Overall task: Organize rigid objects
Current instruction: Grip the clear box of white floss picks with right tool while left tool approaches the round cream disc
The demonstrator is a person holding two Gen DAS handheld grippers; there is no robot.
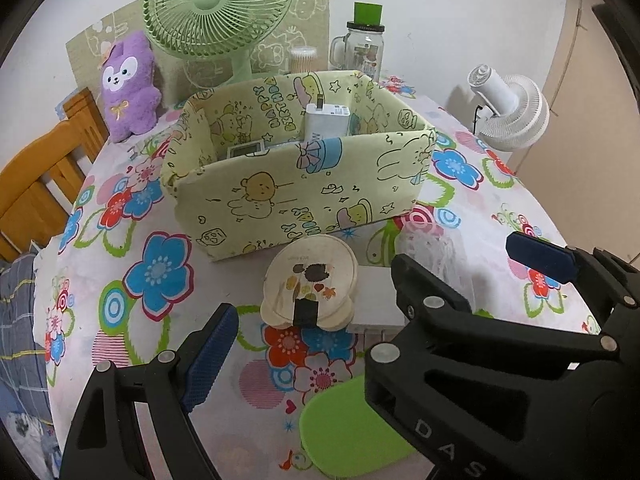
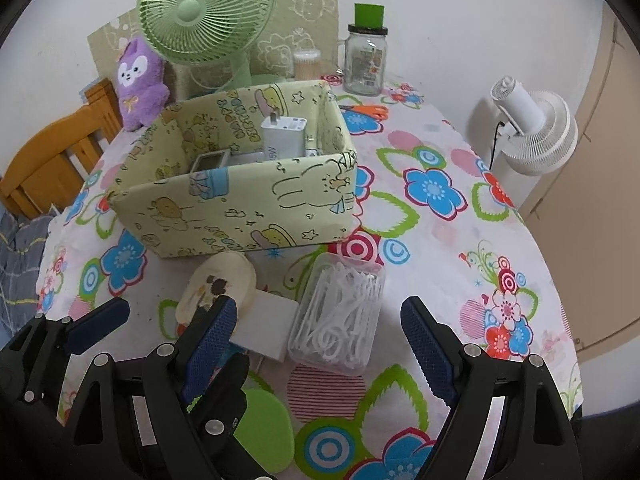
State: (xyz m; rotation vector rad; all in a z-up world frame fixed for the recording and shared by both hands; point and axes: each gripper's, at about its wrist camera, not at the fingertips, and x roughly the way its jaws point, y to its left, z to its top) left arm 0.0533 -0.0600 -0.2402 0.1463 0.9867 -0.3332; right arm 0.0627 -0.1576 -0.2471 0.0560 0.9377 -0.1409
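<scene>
Floral tabletop (image 1: 472, 216), crowded. At its middle, a patterned bin (image 1: 296, 196), open on top, with a white charger (image 1: 326, 124) standing upright inside and a small grey device (image 2: 210, 162) beside it.

Just in front of the bin, a round cream case (image 1: 310, 280), tilted, leaning on a white block (image 2: 264, 328). Right of the block and touching it, a clear picks box (image 2: 340, 312). Nearer the front edge, a flat green pad (image 1: 340, 428).

Left fingers (image 1: 212, 356) spread wide, gripping nothing, angled down toward the case; only one blue pad plainly seen, the other hidden behind the right tool. Case ahead of the pad, not touched.

Right fingers (image 2: 428, 344) likewise wide apart and empty, one on each side of the picks box, clear of its walls.

At the back by the wall: green fan (image 1: 216, 4), purple plush (image 1: 126, 88), glass jar (image 1: 364, 46). Orange scissors (image 2: 366, 111) behind the bin. White fan (image 2: 532, 132) off the right edge, wooden chair (image 1: 44, 176) to the left.
</scene>
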